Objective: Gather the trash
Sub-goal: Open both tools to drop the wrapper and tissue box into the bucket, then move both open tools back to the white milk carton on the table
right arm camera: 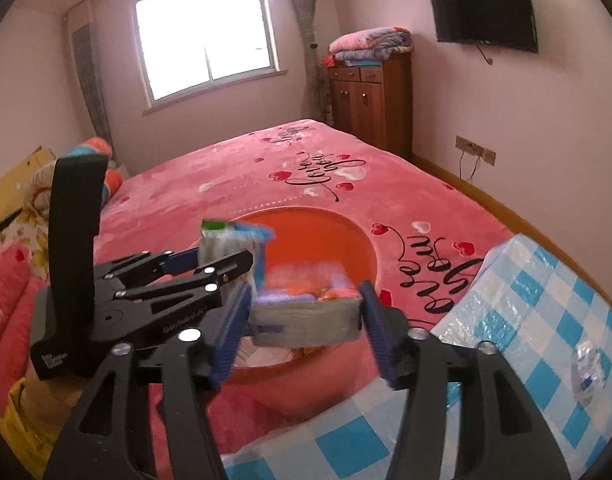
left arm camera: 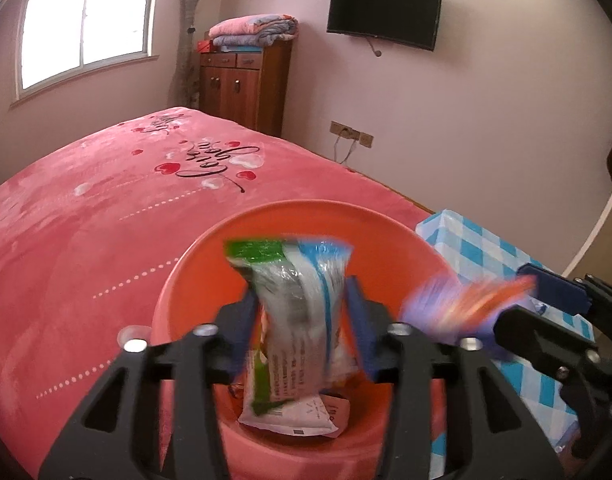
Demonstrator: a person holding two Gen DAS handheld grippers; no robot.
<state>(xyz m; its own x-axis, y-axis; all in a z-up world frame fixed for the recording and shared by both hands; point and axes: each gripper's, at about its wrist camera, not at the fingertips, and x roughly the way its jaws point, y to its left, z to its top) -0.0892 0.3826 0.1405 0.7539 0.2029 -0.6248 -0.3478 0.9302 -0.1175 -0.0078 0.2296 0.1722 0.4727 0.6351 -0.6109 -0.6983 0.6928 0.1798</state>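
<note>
Cursive black lettering, seemingly "Love you", is printed among red and white hearts on the pink bedspread (left arm camera: 106, 216). "GenRobot.AI" is embossed in small letters on the black body of the left gripper (right arm camera: 210, 268) as seen from the right wrist view. Print on the wrappers is too blurred to be read.

An orange basin (left arm camera: 386, 236) is set on the bed, with a white wrapper lying at its bottom. The left gripper (left arm camera: 302, 320) is held over it, its blue pads spread slightly, a green, white and blue packet (left arm camera: 294, 292) blurred between them; contact cannot be told. At 3 o'clock of it, the right gripper (right arm camera: 304, 320) is spread around a purple and orange pack (right arm camera: 306, 308), also blurred.

A blue checked cloth (right arm camera: 546, 304) lies at 4 o'clock. A window, a wooden cabinet topped with folded quilts and a wall television are seen beyond.
</note>
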